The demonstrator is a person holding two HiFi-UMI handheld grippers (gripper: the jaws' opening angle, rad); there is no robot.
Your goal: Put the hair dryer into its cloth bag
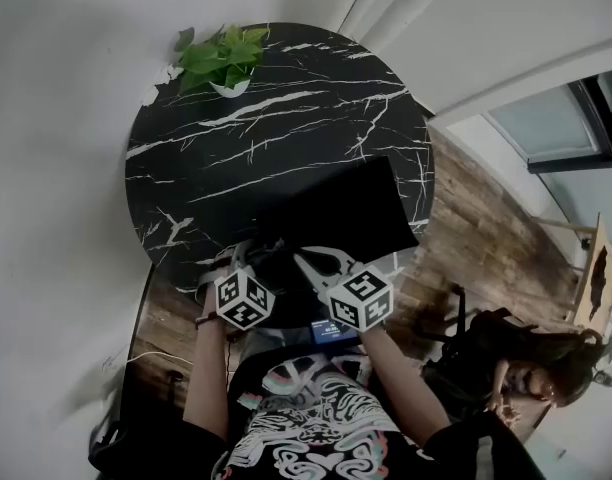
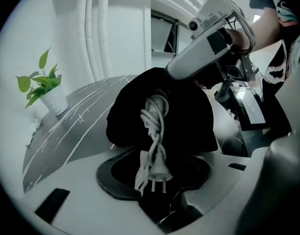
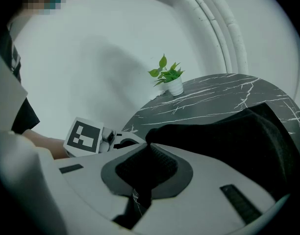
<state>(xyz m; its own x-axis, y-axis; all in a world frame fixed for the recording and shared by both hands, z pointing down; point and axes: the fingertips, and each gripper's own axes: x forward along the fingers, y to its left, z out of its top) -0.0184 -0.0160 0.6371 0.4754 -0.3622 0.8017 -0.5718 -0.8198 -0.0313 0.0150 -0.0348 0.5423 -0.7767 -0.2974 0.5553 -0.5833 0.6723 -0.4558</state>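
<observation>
At the near edge of the table (image 1: 236, 148), the left gripper (image 2: 157, 194) stands with its jaws spread; the two-pin plug (image 2: 159, 169) of the hair dryer's cord (image 2: 156, 114) hangs between them, unpinched; the right gripper (image 3: 145, 180) is pressed together on the lip of the cloth bag (image 1: 346, 213), lifting its mouth. The dryer body is not visible; it is judged to lie inside the bag, near-right on the table, with the coiled cord at the mouth. Step in hand, as judged: tucking cord and plug inside; hold the right pinch firm and the mouth wide, take the cord just above the plug, push it deep. Count: two grippers, one bag, one cord, one plug; one potted plant (image 1: 221, 58) at the far edge.
</observation>
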